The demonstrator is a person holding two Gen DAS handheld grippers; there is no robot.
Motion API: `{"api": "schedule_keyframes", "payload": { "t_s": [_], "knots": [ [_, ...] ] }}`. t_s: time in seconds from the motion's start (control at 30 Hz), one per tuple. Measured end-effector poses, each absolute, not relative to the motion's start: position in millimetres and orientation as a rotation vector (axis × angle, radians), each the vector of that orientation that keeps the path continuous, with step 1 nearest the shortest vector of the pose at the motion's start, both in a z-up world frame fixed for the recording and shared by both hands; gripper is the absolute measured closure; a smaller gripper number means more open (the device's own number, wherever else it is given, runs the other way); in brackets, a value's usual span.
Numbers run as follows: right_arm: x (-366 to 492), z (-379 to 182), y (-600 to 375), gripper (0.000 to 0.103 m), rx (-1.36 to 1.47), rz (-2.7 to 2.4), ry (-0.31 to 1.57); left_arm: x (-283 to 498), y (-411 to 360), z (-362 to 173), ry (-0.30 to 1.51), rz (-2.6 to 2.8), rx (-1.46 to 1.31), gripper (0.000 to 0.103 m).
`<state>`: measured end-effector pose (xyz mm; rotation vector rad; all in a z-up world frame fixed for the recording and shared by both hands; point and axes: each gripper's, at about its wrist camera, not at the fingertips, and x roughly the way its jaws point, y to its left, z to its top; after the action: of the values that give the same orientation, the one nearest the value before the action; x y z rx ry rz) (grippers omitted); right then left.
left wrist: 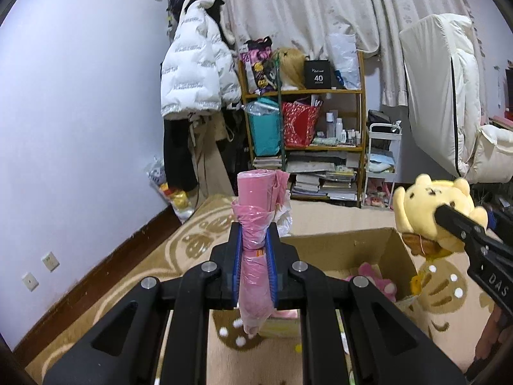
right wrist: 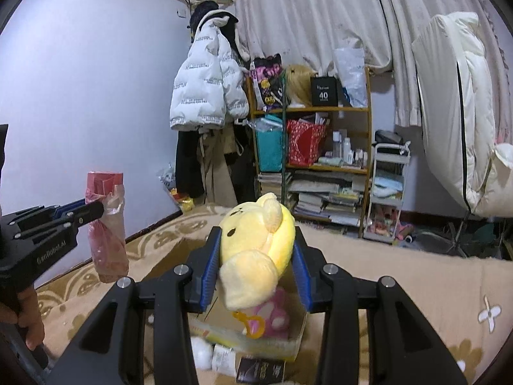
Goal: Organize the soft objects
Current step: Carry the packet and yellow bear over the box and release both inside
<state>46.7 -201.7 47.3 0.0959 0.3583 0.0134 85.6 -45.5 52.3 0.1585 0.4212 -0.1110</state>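
Note:
My left gripper (left wrist: 254, 240) is shut on a pink roll of plastic bags (left wrist: 256, 199), held upright above the floor; the roll also shows at the left of the right wrist view (right wrist: 105, 221). My right gripper (right wrist: 256, 240) is shut on a yellow plush bear (right wrist: 256, 240), held over an open cardboard box (right wrist: 224, 317). In the left wrist view the bear (left wrist: 429, 205) hangs at the right, above the box (left wrist: 340, 247). A pink plush toy (right wrist: 272, 314) lies inside the box.
A patterned beige carpet (right wrist: 400, 279) covers the floor. A wooden shelf (left wrist: 304, 122) with bags and books stands at the back wall. Coats (left wrist: 195, 73) hang left of it, a white cart (left wrist: 381, 166) to its right. Small packages (right wrist: 259, 369) lie before the box.

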Motion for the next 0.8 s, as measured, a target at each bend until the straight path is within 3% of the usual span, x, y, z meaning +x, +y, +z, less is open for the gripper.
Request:
{"api": "schedule_keyframes", "payload": {
  "t_s": [0.37,0.8],
  "knots": [
    [66.9,44.8,-200.1,0.060,0.055,0.023,0.336,103.1,-62.1,46.1,0.416,-0.128,0.188,0.090],
    [91.9,10.0,-209.0,0.058,0.085,0.007,0.434,124.1,-67.2,11.8,0.512,-0.188,0.182,0.090]
  ]
}}
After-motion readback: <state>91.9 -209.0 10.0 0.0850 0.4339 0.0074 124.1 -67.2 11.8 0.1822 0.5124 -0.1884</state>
